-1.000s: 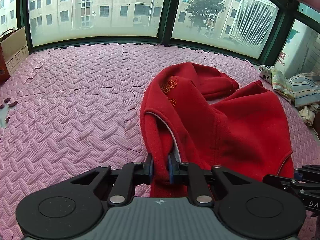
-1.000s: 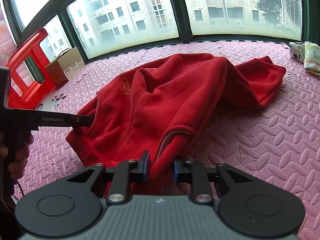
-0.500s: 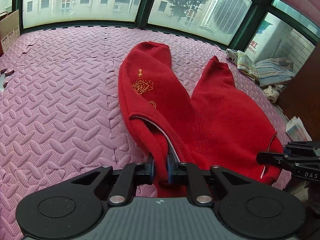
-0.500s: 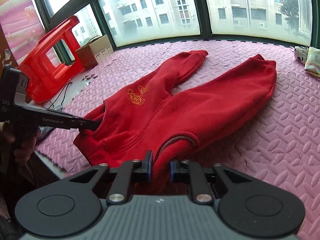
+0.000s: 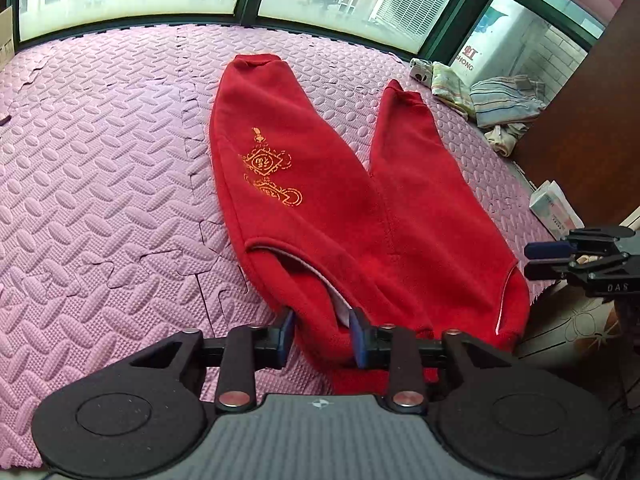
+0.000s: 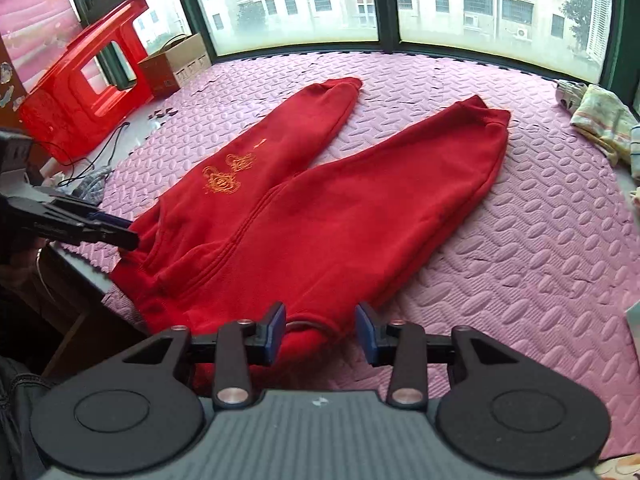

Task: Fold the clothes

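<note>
Lying spread on pink foam mat [image 5: 100, 184], one pair of red trousers [image 5: 320, 216], two legs fanned toward 12 o'clock, waistband at 6 o'clock by the mat's near edge. One gold emblem [image 5: 270, 176] on the left leg.

Around the mat: heap of folded cloths [image 5: 480, 100] at 2 o'clock in the left view, count unclear; one white box [image 5: 554, 210] at 3 o'clock against a brown panel [image 5: 592, 120]. In the right view, one red stool [image 6: 76, 96] tipped on its side at 10 o'clock, one cardboard box [image 6: 176, 64] just beyond it, black cable [image 6: 100, 152] trailing near. Windows [image 6: 300, 0] across 12 o'clock, two panes seen in each view. Nothing resting on the trousers; mat bare between legs and cloths.

Two tools, counted. Left tool [image 5: 320, 334] at 6 o'clock of its own view, blue pads spread to a moderate gap, left corner of waistband lying between them, cloth bunched against both pads; firm pinch or loose, cannot tell. Same tool seen at 9 o'clock in the right view [image 6: 120, 232], tips at the waistband's left edge. Right tool [image 6: 320, 330] wide apart, right waistband corner sitting between the pads, touching the left pad, clear of the right pad, not gripped. Same tool at 3 o'clock in the left view [image 5: 536, 258], tips parted, just beside the trousers' right hip, apart from cloth.
</note>
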Tool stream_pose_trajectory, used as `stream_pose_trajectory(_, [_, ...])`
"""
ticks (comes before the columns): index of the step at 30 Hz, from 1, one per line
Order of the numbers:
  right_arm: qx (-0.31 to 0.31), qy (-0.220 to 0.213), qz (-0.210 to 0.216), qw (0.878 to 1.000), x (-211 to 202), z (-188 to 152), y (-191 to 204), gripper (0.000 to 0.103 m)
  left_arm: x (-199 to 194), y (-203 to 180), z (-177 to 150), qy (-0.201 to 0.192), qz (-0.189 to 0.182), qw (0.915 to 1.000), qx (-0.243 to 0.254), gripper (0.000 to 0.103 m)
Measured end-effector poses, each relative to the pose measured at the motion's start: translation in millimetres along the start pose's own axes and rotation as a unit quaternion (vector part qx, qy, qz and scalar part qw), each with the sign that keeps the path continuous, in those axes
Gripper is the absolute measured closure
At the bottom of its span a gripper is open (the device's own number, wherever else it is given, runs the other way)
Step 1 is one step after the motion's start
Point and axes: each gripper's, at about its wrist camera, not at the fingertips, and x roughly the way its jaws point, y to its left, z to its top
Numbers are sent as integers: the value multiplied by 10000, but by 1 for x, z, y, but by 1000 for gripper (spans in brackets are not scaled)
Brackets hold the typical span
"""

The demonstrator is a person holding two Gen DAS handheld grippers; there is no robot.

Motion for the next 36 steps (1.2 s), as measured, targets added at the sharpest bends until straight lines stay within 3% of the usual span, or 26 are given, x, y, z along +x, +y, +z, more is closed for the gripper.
stream_pose_trajectory(7, [117, -214, -546, 9982, 27, 33, -40, 64, -2, 9, 26, -199, 139, 9997, -79, 58])
stream_pose_trajectory(18, [684, -429, -1266, 9887, 114, 111, -129, 64, 64, 51, 120, -605, 902, 9913, -750, 59])
stream_pose_trajectory(27, [975, -401, -1444, 9839, 153, 142, -173, 64, 138, 70, 199, -731, 1413, 9860, -497, 58])
stream_pose_trajectory(34, [1075, -424, -1299, 9848, 166, 150, -188, 65, 185, 81, 236, -725, 1558, 9846, -325, 58])
stream_pose_trajectory(36, [1059, -430, -1274, 9852, 168, 152, -189, 73, 195, 81, 243, -718, 1587, 9845, -226, 59])
